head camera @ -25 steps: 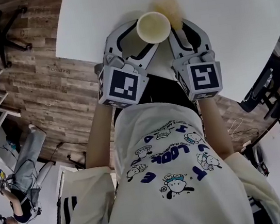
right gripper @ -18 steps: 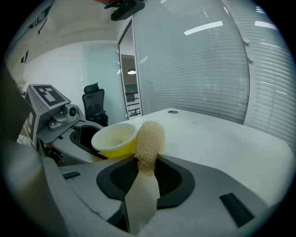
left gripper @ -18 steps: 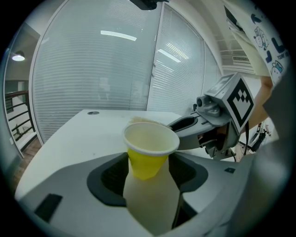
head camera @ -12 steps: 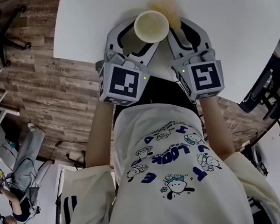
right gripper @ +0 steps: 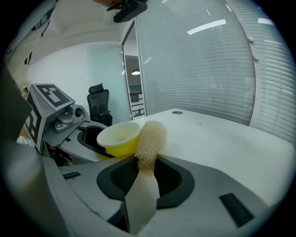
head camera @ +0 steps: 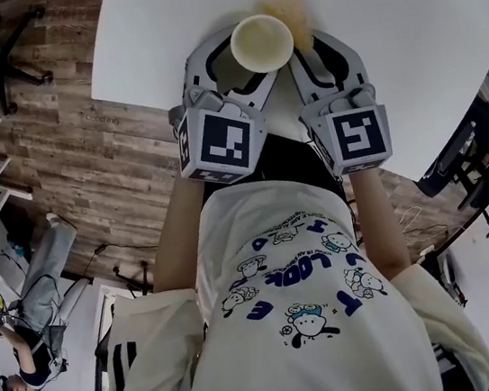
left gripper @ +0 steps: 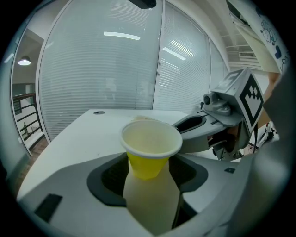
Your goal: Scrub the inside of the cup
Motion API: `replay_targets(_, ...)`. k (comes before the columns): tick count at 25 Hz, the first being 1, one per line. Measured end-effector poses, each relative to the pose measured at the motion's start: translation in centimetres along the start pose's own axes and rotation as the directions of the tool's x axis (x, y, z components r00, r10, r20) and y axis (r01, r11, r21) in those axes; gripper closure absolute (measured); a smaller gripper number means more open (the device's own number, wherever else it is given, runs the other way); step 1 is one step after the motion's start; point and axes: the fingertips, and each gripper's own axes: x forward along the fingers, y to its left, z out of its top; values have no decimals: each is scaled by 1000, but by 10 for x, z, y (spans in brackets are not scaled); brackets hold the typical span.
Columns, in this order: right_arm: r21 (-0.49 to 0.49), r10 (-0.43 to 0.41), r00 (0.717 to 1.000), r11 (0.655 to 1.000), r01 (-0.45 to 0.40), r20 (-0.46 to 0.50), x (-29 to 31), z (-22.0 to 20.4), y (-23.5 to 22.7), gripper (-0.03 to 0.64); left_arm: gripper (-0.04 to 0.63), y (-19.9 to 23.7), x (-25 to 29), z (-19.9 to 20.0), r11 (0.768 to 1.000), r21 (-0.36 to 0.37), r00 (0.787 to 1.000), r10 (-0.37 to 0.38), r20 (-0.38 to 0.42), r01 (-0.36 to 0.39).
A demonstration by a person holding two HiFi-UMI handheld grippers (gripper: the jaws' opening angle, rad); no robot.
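Over the white table, my left gripper clamps the yellow cup while my right gripper pinches the loofah beside its rim, seemingly outside, so I'd dip in and twist gently.

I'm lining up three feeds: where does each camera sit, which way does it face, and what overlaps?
Head view: on the person's head, facing steeply down at the table; shirt, forearms, left hand-held gripper and right hand-held gripper show.
Left gripper view: on that gripper, looking along jaws shut on the cup.
Right gripper view: on that gripper, looking along jaws shut on the loofah.
Shared: all three show the cup.
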Motion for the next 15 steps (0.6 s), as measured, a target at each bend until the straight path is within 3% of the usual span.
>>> replay_targets(7, 13, 4, 1000, 1000, -4, 3, 1, 1, 4, 505, 295, 3, -2, -1, 999, -17, 1000, 27, -7, -27)
replay_targets(15, 30, -4, 1000, 1000, 4, -9, 0, -5, 2, 506, 293, 1, 1, 0, 999, 34, 999, 33, -24, -32)
